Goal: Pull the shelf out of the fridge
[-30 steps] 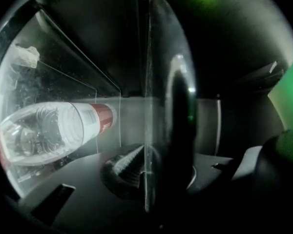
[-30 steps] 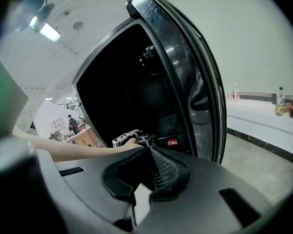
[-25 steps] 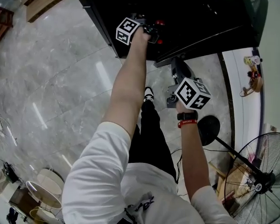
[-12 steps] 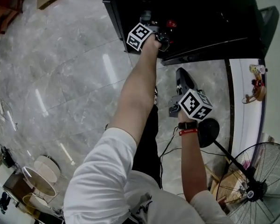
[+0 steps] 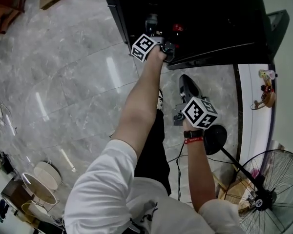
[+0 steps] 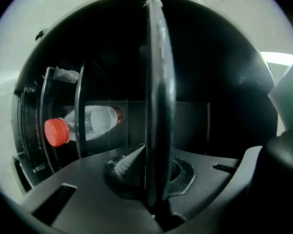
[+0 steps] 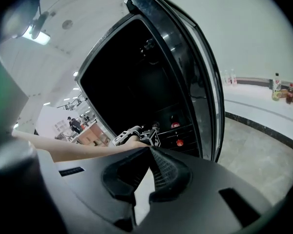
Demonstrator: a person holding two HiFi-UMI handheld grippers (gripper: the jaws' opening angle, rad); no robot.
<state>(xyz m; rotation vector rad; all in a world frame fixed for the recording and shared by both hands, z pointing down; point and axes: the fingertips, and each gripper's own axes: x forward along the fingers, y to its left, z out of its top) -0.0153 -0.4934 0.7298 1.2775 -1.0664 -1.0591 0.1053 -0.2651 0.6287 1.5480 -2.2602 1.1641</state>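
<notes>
The black fridge (image 5: pixel 205 13) stands open, dark inside. In the left gripper view a dark shelf rim (image 6: pixel 156 82) runs straight up the picture between the jaws. My left gripper (image 6: pixel 154 155) is shut on that rim. From the head view my left gripper (image 5: pixel 157 32) reaches into the fridge at arm's length. Behind thin rails lies a clear bottle with a red cap (image 6: pixel 83 126). My right gripper (image 5: pixel 184 84) hangs lower, outside the fridge, pointing at it. Its fingertips (image 7: pixel 158 172) meet with nothing between them. It sees the left gripper (image 7: pixel 151 136) at the shelf.
The fridge door (image 7: pixel 190 62) stands swung open on the right. A standing fan (image 5: pixel 268 194) and its round base (image 5: pixel 216 136) are near my right side. A white counter (image 5: pixel 256 111) carries small items. Grey marble floor (image 5: pixel 63 72) spreads left, with baskets (image 5: pixel 39 184) behind.
My left gripper has drawn back a little out of the fridge toward me, still clamped on the rim. The right gripper has shifted slightly with it.
</notes>
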